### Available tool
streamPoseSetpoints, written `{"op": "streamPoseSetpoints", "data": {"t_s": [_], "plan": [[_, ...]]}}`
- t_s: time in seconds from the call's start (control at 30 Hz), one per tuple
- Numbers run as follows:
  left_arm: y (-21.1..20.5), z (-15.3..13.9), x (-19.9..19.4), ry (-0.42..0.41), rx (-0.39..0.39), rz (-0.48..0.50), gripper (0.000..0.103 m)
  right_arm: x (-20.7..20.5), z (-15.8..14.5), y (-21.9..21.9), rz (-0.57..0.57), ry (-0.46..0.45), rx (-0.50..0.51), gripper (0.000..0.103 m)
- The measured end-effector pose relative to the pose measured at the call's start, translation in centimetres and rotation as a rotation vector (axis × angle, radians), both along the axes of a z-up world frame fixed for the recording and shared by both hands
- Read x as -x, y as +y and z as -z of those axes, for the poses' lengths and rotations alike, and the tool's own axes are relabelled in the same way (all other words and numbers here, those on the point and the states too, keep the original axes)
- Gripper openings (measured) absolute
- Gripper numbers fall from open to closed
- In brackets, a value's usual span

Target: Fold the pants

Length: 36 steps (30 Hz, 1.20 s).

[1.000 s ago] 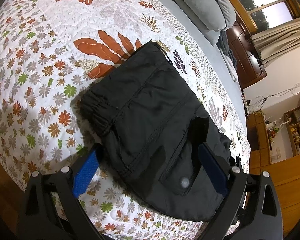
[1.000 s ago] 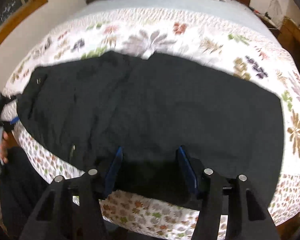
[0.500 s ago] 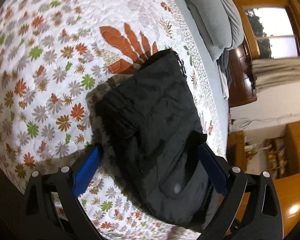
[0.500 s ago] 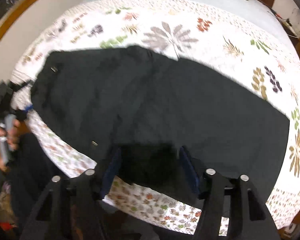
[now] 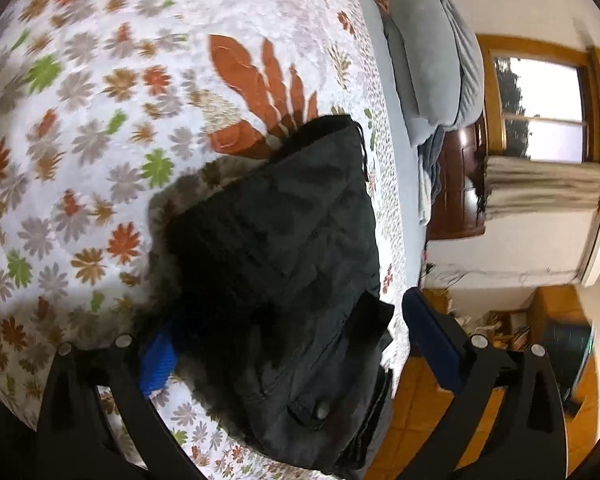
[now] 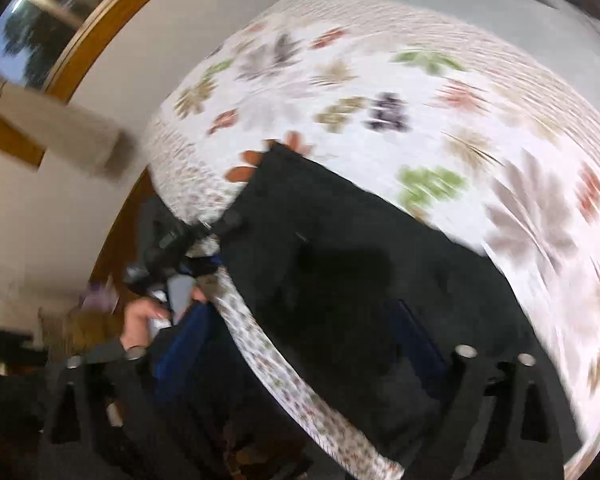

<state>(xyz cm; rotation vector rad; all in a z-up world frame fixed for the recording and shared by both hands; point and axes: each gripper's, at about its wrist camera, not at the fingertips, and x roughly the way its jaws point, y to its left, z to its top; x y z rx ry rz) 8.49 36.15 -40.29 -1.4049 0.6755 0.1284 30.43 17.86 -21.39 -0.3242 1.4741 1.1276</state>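
Black pants (image 5: pixel 284 248) on the quilt (image 5: pixel 100 120) — both tools spread, right (image 6: pixel 300 344) apparently opening, gripping nothing.

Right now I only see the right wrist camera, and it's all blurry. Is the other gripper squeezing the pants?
Observer: No. The left gripper has its jaws wide apart, with the black pants lying between them.
Operator: Do they have a pocket?
Observer: Yes, a pocket flap with a round snap, close to that gripper.
Operator: What's past the flowery quilt?
Observer: Grey pillows, stacked at the far end.
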Motion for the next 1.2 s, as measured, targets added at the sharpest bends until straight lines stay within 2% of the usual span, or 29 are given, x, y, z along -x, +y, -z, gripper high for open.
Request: {"op": "streamPoseSetpoints", "data": {"t_s": [0.1,0.23,0.33,0.5,0.63,0.83,0.87,0.93,0.97,1.0,1.07,1.13,1.2], "plan": [[0.0,0.2,0.3,-0.018,0.016,-0.014,0.1,-1.4,2.1,6.2,-0.137,0.032,0.062,0.099],[0.2,0.4,0.4,-0.022,0.034,-0.019,0.1,-2.5,7.4,14.2,-0.304,0.092,0.178,0.099],[0.3,0.5,0.4,-0.007,0.034,-0.016,0.099,-2.7,10.6,17.5,-0.389,0.103,0.227,0.099],[0.4,0.6,0.1,0.007,0.041,-0.029,0.097,-3.0,14.5,20.8,-0.48,0.14,0.264,0.099],[1.0,1.4,0.3,-0.001,0.064,-0.031,0.1,-2.6,16.3,22.1,-0.544,0.169,0.287,0.099],[1.0,1.6,-0.2,0.021,0.049,-0.031,0.1,-1.4,19.1,23.0,-0.602,0.214,0.324,0.097],[1.0,1.5,-0.4,0.025,0.048,-0.032,0.1,-1.3,19.3,22.9,-0.601,0.214,0.328,0.09],[0.9,1.2,-0.5,0.039,0.038,-0.036,0.095,-1.5,19.0,22.7,-0.587,0.227,0.326,0.069],[0.6,1.0,-0.5,0.062,0.029,-0.042,0.086,-1.8,18.7,22.5,-0.579,0.228,0.325,0.055],[0.5,0.8,-0.4,0.082,0.018,-0.045,0.079,-2.0,18.6,22.3,-0.571,0.222,0.321,0.045],[0.5,0.9,-0.2,0.106,0.028,-0.057,0.045,-2.3,17.4,21.7,-0.558,0.212,0.31,0.035],[0.6,1.3,0.1,0.081,0.081,-0.068,0.038,-2.5,15.7,20.9,-0.545,0.205,0.29,0.03],[0.4,0.6,0.0,0.074,0.061,-0.063,0.035,-2.3,14.4,20.3,-0.542,0.189,0.279,0.027]]}}
